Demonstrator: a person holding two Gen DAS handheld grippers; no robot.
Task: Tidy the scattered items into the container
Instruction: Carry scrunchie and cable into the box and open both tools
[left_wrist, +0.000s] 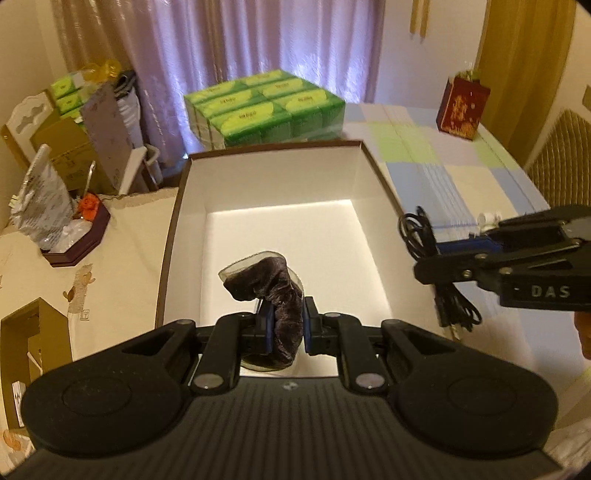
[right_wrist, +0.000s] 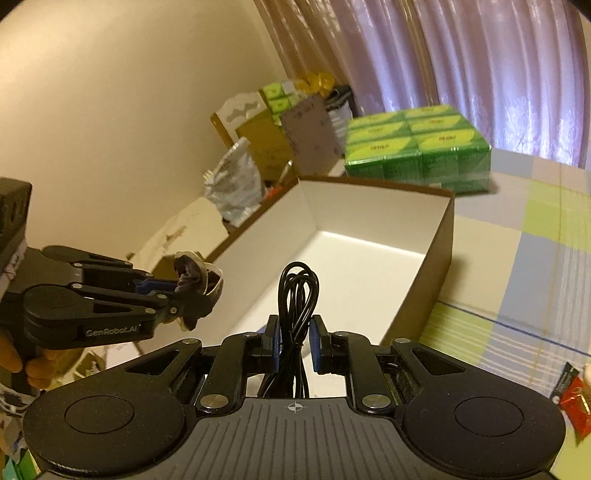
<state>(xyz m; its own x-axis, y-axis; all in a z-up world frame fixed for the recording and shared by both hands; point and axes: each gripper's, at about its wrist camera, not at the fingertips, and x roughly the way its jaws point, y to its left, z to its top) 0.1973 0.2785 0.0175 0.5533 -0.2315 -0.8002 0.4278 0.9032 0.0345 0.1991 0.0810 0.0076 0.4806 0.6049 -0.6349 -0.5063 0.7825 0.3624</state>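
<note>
An open cardboard box (left_wrist: 280, 184) with a white inside and brown outer walls stands on the table; it holds nothing. My left gripper (left_wrist: 287, 325) is shut on a dark brown velvety cloth in a clear wrapper (left_wrist: 266, 284), held over the box's near end. In the right wrist view the same left gripper (right_wrist: 192, 295) hangs at the left with the cloth bundle (right_wrist: 195, 277). My right gripper (right_wrist: 295, 343) is shut on a coiled black cable (right_wrist: 297, 295), held just outside the box's (right_wrist: 439, 243) near right wall. In the left wrist view the right gripper (left_wrist: 428, 258) shows with the cable (left_wrist: 424, 229).
A wrapped pack of green tissue boxes (left_wrist: 266, 107) stands behind the box. A red gift bag (left_wrist: 461, 107) sits at the far right on the checked tablecloth (left_wrist: 461, 173). A dark tray of clutter (left_wrist: 74, 229) and cartons lie left. A red packet (right_wrist: 572, 398) lies near right.
</note>
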